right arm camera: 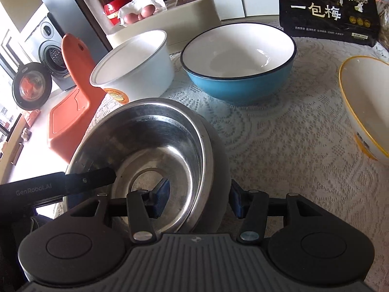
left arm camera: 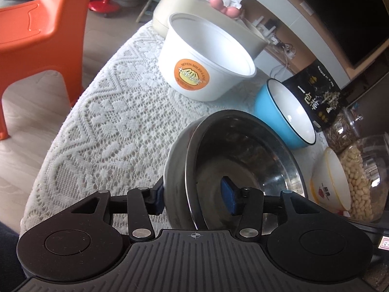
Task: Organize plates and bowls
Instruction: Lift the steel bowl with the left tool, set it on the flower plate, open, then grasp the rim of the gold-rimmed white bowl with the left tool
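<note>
Steel bowl (left arm camera: 243, 160) rim between both pairs of fingers; left gripper (left arm camera: 194, 197) wide, clear; right gripper (right arm camera: 198, 200) narrower, contact unclear

Both wrist views look steeply down, close over one steel bowl (left arm camera: 243, 160).

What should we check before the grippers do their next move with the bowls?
1. Steel bowl sits inside the pale outer bowl: ok.
2. Left gripper is loose: ok, its jaws straddle the rims with a gap at the inner pad.
3. Right gripper has a firm hold on the same rims: cannot tell.
4. Blue bowl is upright, empty and apart from the stack: ok.
5. White tub is upright and empty: ok.
6. Yellow-rimmed bowl is empty: ok as far as it shows, since part of it is out of view.
</note>
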`<state>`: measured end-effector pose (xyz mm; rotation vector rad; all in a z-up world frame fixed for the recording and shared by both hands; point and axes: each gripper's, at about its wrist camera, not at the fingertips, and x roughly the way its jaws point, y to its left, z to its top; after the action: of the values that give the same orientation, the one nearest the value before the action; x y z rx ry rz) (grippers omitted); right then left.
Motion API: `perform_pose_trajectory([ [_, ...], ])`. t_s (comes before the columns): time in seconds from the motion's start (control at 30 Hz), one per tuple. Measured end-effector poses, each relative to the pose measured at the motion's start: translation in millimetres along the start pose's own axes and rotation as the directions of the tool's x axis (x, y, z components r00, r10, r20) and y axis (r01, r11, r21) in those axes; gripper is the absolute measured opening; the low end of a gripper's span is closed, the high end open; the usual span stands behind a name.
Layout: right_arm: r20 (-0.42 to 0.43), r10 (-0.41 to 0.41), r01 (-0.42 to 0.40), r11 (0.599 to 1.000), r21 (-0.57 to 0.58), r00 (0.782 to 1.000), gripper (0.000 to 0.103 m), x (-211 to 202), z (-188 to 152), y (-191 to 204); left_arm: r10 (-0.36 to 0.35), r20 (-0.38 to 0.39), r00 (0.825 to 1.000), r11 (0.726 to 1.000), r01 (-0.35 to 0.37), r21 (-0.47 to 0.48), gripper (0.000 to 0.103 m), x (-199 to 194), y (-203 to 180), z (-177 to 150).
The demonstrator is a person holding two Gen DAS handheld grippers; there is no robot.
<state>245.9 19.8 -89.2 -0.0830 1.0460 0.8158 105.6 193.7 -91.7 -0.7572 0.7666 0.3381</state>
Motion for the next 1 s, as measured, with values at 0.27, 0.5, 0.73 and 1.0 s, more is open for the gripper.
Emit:
perform_pose_trajectory([
  [0.27, 0.039, -0.016, 0.017, 1.000, -0.017, 0.999, 0.053, -5.0, -1.8, 1.7, 0.040, 0.034, 0.999, 0.999, -0.041, 0.012, 0.047, -14.9, -3.0, 1.0],
  [0.5, 0.142, -0.042, 0.044, 0.999, -0.014, 0.989, 0.053, -46.2, 1.8, -14.0, 0.074, 0.149, 0.986, 0.996, -0.082, 0.043, 0.047, -54.2, -27.4, 3.0],
  [0.73, 0.263, -0.132, 0.136, 0.991, 0.005, 0.956, 0.053, -113.5, -2.4, -43.5, -0.059, 0.132, 0.989, 0.990, 0.041, 0.134, 0.047, -70.3, -75.5, -12.3],
  [1.0, 0.272, -0.407, 0.385, 0.913, 0.132, 0.872, 0.070, -163.4, 6.6, -137.3, -0.230, 0.019, 0.973, 0.966, 0.225, 0.129, 0.047, -20.7, -130.4, -11.2],
])
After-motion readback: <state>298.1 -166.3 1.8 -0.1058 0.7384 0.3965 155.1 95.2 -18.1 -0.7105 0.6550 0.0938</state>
